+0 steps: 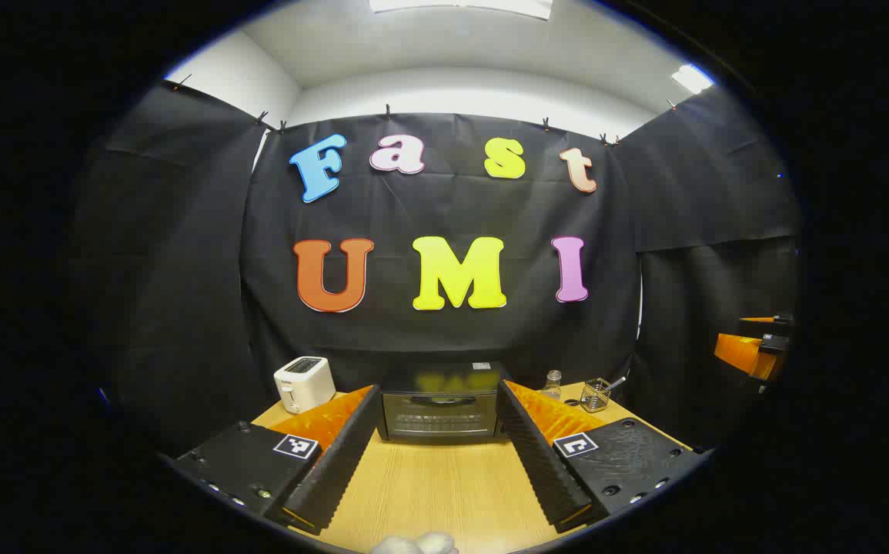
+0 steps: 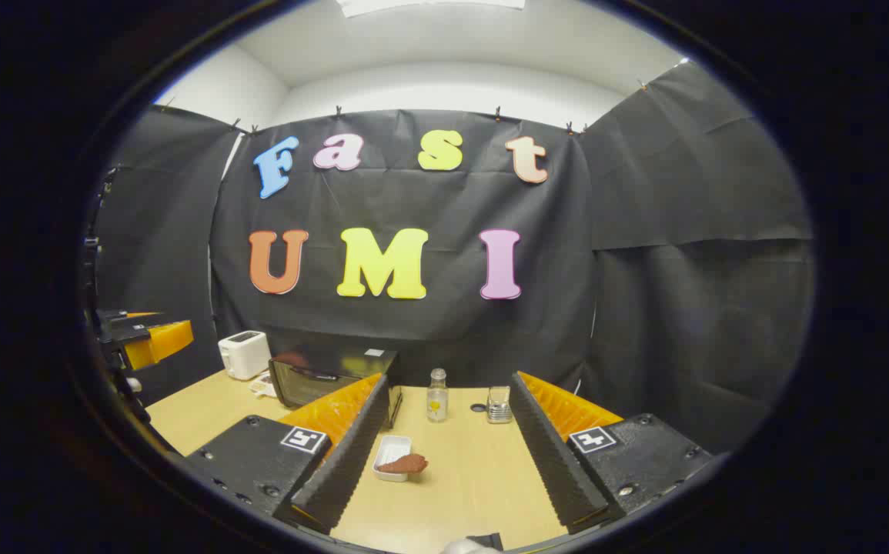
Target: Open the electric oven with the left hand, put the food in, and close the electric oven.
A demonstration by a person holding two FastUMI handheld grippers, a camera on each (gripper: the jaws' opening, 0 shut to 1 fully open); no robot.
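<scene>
Looking along the left gripper (image 1: 440, 462) in the left gripper view, its fingers are spread wide apart with nothing between them, hovering over the wooden table (image 1: 436, 492). The electric oven (image 1: 442, 404) sits dead ahead at the back of the table against the black cloth, door shut and facing straight at the camera, long axis running side to side. A white toaster (image 1: 304, 382) stands off to its left, and a small glass bottle (image 1: 553, 382) and wire holder (image 1: 595, 395) to its right. The other gripper (image 1: 752, 350) pokes in at the far right edge.

In the right gripper view, the right gripper (image 2: 444, 454) is also wide open and empty. A little white tray (image 2: 392, 457) with a brown piece of food (image 2: 404, 464) lies on the table just inside its left finger, the tray's long axis pointing away from the camera. Here the oven is at back left, front angled toward the right.
</scene>
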